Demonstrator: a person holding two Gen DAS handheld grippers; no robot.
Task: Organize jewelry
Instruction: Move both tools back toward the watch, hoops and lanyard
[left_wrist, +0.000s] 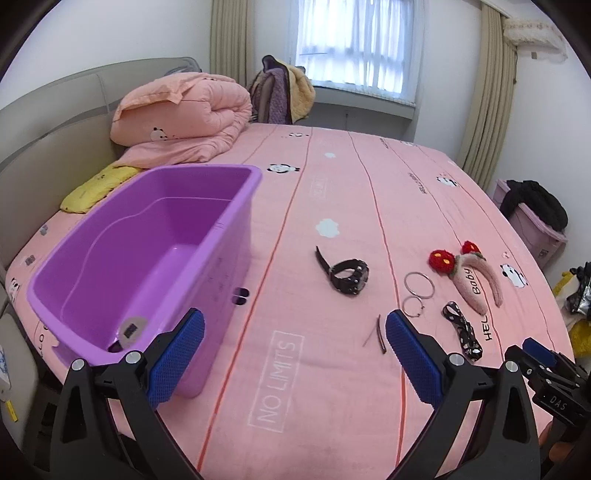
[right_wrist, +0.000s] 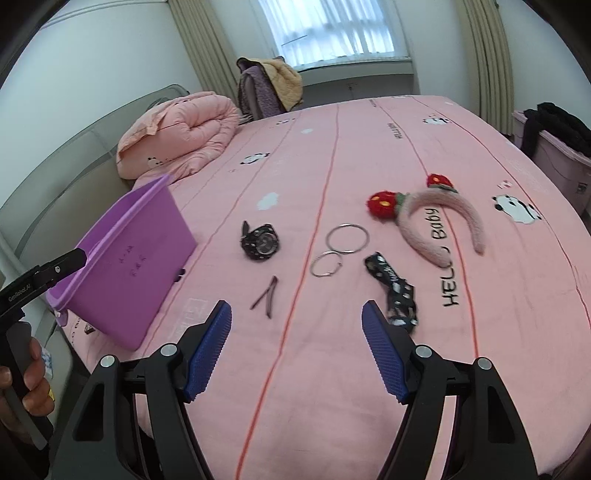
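A purple plastic bin (left_wrist: 147, 236) (right_wrist: 125, 258) stands empty on the pink bed at the left. To its right lie a black watch (left_wrist: 347, 275) (right_wrist: 260, 242), two silver hoops (left_wrist: 418, 284) (right_wrist: 347, 238), a thin dark hair clip (left_wrist: 380, 334) (right_wrist: 267, 293), a black patterned bow clip (left_wrist: 463, 330) (right_wrist: 397, 291) and a pink plush headband (left_wrist: 476, 280) (right_wrist: 439, 218) with red strawberries. My left gripper (left_wrist: 295, 332) is open and empty, near the bin. My right gripper (right_wrist: 297, 321) is open and empty, short of the hair clip and bow.
A folded pink quilt (left_wrist: 184, 118) and a yellow cloth (left_wrist: 98, 188) lie at the head of the bed. A chair with clothes (left_wrist: 282, 94) stands by the window. A lilac box with dark clothes (left_wrist: 532, 218) sits off the bed's right edge.
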